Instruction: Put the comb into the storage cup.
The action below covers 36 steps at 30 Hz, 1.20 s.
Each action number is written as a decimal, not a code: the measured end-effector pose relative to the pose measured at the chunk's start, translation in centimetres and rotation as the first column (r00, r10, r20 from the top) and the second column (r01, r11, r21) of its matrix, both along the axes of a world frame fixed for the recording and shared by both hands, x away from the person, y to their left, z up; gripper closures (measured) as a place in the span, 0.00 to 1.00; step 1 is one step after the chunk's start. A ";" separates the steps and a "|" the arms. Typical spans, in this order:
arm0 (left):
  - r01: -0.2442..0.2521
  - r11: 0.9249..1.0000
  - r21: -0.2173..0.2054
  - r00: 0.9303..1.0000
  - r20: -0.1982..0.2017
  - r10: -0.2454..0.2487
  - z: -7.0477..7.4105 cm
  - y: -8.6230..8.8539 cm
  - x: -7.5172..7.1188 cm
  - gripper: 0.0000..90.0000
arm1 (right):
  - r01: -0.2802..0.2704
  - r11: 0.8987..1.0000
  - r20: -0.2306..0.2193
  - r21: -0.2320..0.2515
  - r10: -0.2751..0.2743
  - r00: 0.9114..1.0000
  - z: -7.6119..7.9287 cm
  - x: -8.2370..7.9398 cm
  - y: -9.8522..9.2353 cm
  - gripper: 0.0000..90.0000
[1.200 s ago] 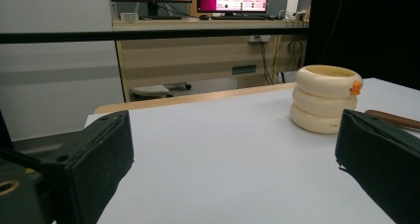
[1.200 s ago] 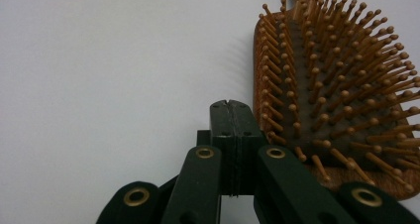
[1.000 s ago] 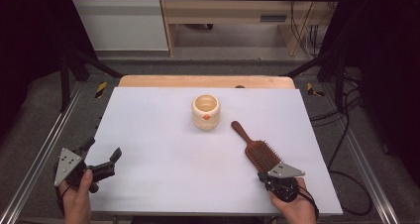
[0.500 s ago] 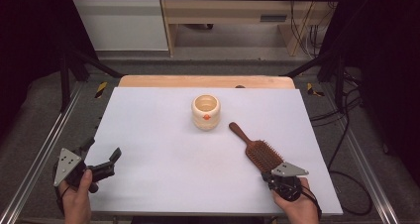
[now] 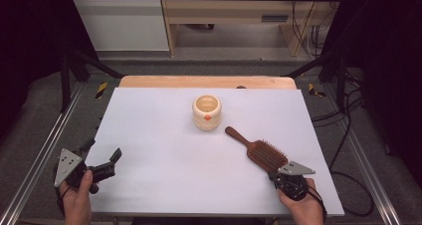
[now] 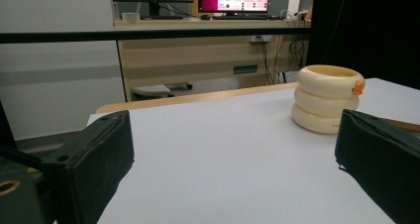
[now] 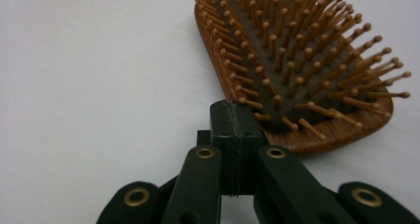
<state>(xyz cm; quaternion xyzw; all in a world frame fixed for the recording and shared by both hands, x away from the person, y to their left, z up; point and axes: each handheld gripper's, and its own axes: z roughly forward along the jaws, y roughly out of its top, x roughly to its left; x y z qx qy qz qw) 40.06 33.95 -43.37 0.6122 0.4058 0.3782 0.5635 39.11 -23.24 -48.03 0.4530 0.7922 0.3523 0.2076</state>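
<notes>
A wooden paddle hairbrush [image 5: 263,154] lies bristles up at the right front of the white table [image 5: 164,150], its handle pointing toward the back left. My right gripper [image 5: 276,175] is shut with nothing between its jaws. In the right gripper view its joined tips [image 7: 235,120] press against the near edge of the brush head [image 7: 297,60]. A cream ringed cup [image 5: 206,112] with a small orange mark stands at the table's middle back. At the front left edge my left gripper [image 5: 103,150] is wide open and holds nothing. It faces the cup [image 6: 329,97] from far off.
A wooden board edge [image 5: 204,81] runs along the back of the table. Metal rails [image 5: 40,155] flank both sides. Beyond stand a wooden desk [image 6: 208,50] with monitors and cables on the floor.
The brush has turned slightly, its handle end swinging a little to the left. The right gripper has shifted slightly right against the brush head. The left gripper has stayed put.
</notes>
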 end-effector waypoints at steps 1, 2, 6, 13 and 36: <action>-0.001 1.000 -0.002 1.000 0.001 0.001 0.0 0.0 0.0 0.02 | 0.000 1.000 0.000 0.000 0.000 1.000 0.0 0.0 0.0 1.00; -0.003 1.000 -0.003 1.000 0.001 0.003 0.0 0.1 0.0 0.02 | 0.008 1.000 -0.001 0.002 -0.008 1.000 0.0 0.1 -0.2 1.00; -0.004 1.000 -0.004 1.000 0.001 0.004 0.0 0.1 -0.1 0.02 | 0.029 1.000 -0.002 -0.002 -0.029 1.000 0.0 0.3 -0.5 1.00; 0.002 1.000 0.001 1.000 -0.001 -0.002 0.0 -0.1 0.0 0.02 | 0.073 0.997 0.000 0.000 -0.073 0.997 -0.1 1.1 -1.3 1.00; 0.003 1.000 0.007 1.000 -0.003 -0.003 0.0 -0.2 0.0 0.02 | 0.134 0.991 0.010 -0.014 -0.134 0.991 0.0 3.6 -2.1 1.00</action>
